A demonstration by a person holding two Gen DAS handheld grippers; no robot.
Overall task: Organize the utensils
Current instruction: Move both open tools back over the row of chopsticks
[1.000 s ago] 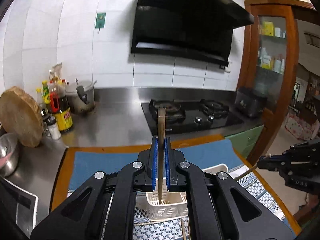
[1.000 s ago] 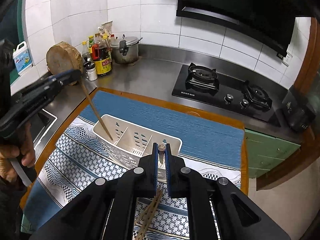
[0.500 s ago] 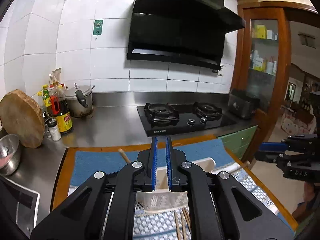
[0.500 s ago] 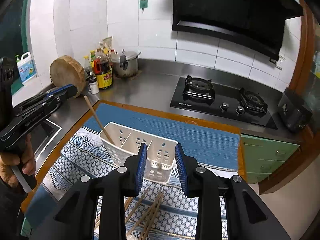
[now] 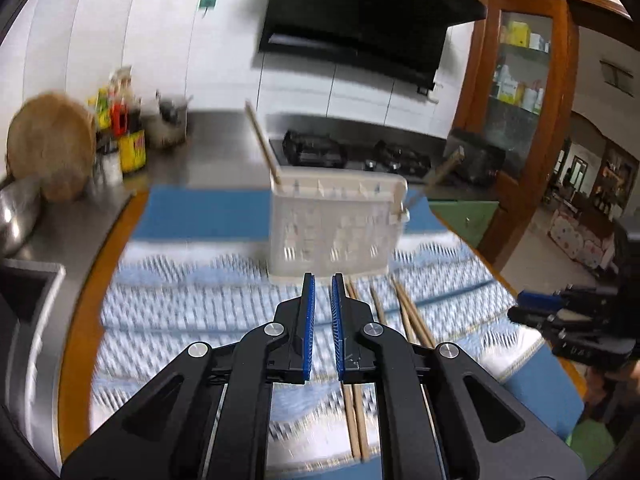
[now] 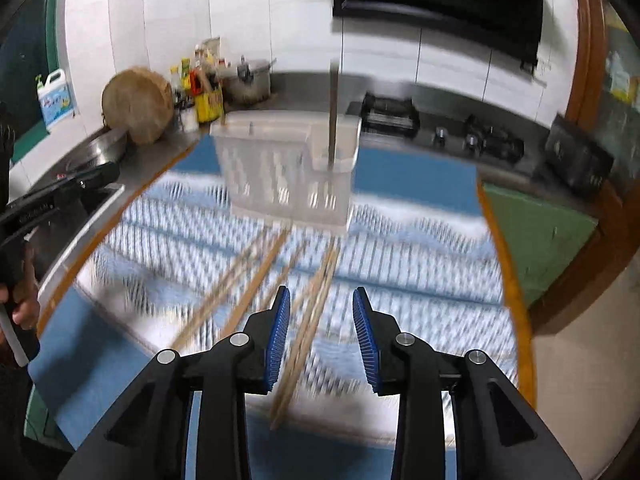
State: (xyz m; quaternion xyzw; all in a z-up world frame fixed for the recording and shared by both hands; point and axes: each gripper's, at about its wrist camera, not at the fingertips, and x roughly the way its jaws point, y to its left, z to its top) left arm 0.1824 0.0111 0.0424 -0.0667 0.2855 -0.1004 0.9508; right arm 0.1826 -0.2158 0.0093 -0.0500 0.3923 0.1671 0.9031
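A white slotted utensil holder [image 5: 336, 220] [image 6: 288, 176] stands on the blue patterned mat [image 5: 180, 312]. A wooden chopstick [image 5: 262, 140] leans out of its left end, and a long utensil handle [image 6: 333, 120] sticks up from its right end. Several loose chopsticks [image 5: 404, 308] [image 6: 312, 312] lie on the mat in front of the holder. My left gripper [image 5: 323, 278] hangs low over the mat just short of the holder, all but shut with only a thin slit and nothing in it. My right gripper [image 6: 321, 291] stands open above the loose chopsticks and holds nothing.
A round wooden chopping block [image 5: 50, 152], sauce bottles [image 5: 128, 136] and a pot [image 6: 250, 80] stand at the back left. The gas hob [image 5: 352, 152] lies behind the holder. A sink [image 5: 24, 300] and a metal bowl [image 5: 20, 208] are at the left, and a wooden cabinet [image 5: 520, 80] at the right.
Both grippers let go of their utensils into the holder, then dropped down and back towards the mat. The right jaws went from shut to open.
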